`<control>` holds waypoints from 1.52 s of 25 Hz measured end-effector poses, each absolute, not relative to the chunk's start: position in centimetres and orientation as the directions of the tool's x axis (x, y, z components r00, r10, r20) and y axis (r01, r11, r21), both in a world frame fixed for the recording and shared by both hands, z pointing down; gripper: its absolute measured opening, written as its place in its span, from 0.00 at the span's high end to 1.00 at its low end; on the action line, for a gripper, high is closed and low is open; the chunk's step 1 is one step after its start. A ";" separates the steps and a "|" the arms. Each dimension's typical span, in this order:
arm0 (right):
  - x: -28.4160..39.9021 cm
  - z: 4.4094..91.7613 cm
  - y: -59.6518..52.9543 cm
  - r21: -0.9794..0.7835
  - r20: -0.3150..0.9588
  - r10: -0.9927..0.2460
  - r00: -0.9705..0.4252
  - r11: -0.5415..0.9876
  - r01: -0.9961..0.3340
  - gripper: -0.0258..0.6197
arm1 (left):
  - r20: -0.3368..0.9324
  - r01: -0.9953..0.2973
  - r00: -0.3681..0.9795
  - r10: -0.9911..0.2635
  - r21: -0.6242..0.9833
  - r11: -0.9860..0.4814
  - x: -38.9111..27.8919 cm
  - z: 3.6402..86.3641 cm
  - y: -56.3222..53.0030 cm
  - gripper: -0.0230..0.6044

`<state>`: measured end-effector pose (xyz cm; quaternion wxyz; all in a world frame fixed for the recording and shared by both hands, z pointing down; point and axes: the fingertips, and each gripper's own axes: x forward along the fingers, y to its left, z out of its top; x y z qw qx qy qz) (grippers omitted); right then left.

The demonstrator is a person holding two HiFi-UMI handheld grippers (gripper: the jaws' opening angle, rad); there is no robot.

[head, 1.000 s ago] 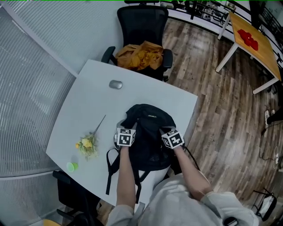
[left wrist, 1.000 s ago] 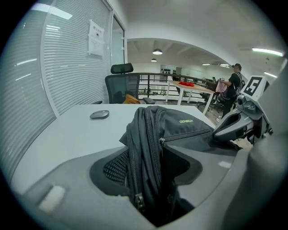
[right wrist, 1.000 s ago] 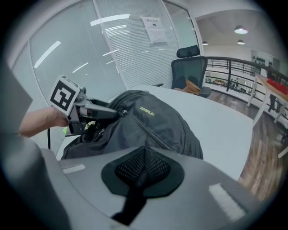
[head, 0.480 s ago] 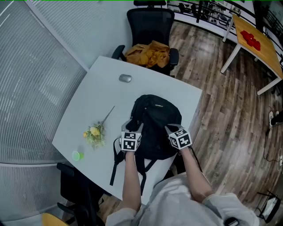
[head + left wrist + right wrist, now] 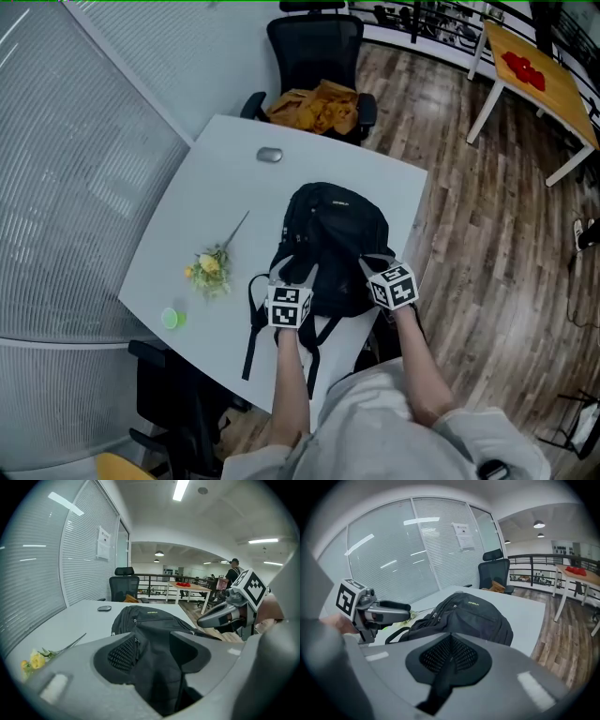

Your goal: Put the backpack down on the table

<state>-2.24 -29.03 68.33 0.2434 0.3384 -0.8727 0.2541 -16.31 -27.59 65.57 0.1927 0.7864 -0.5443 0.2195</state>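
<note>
Though tips half-buried, left hand-held gripper [image 5: 294, 272] and right hand-held gripper [image 5: 377, 261] seemingly clamping backpack [image 5: 333, 230].

The black backpack [image 5: 336, 234] lies front up on the white tabletop [image 5: 225, 202], toward the right edge, with its length running from the near edge toward the far side. A small pale logo marks its front pocket. Its straps [image 5: 251, 337] trail over the near edge. The left gripper [image 5: 295, 273] and right gripper [image 5: 376, 263] clamp its near end.
</note>
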 end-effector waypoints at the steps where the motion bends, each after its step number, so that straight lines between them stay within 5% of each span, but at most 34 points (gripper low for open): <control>1: -2.1 68.3 -28.7 -0.277 0.595 -0.472 -0.650 0.639 -0.717 0.96 | 0.551 -0.941 0.312 -0.774 0.068 -0.331 -16.2 65.5 -27.2 0.59; 29: -0.1 65.6 -23.7 -0.271 0.542 -0.521 -0.660 0.634 -0.724 0.96 | 0.483 -0.952 0.305 -0.821 0.142 -0.270 -12.7 63.1 -19.5 0.63; 38: -0.5 64.7 -24.1 -0.280 0.530 -0.513 -0.675 0.646 -0.711 0.96 | 0.459 -0.953 0.303 -0.835 0.129 -0.274 -12.8 62.1 -19.7 0.79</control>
